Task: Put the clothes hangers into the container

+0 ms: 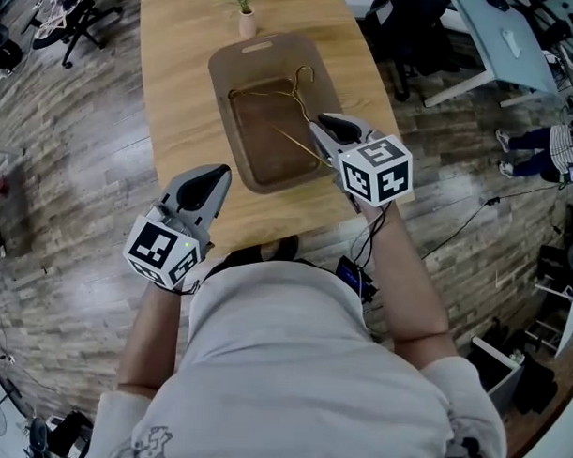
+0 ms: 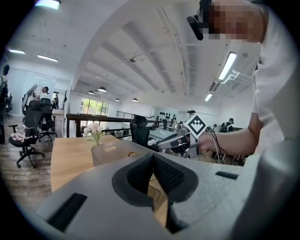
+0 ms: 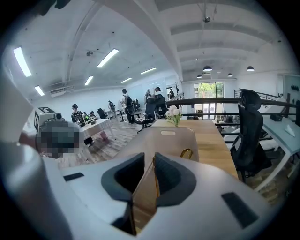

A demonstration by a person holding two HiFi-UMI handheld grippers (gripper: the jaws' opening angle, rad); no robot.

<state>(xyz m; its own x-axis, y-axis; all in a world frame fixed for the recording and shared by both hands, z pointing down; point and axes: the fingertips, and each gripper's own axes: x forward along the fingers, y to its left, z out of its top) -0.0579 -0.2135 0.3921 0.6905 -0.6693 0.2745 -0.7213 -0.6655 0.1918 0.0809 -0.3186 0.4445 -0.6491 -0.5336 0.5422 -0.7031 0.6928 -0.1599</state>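
The clothes hangers [image 1: 293,90] are made of thin, shiny gold wire with a curly hook at the top. They lie inside the brown plastic container [image 1: 219,80], on its bottom, and I cannot tell how many there are. The container is a long bin with round corners. It sits on a light wooden table [image 1: 174,88]. The right gripper [image 1: 318,128] is over the right side of the container and hides a bit of the gold wire. Its fingers are a little apart. A thin gold wire shows in the gap, close to one pad, but the fingers are not pinching it. From the right gripper view, a gold hook [image 3: 186,152] peeks up inside the bin. The left gripper [image 1: 220,172] is by the near edge of the table, away from the container. Its fingers are pressed together at the tips with nothing between them. A small vase of flowers [image 1: 247,20] stands on the table just past the far end of the container. A black office chair [image 1: 74,9] is on the wood floor beside the table.
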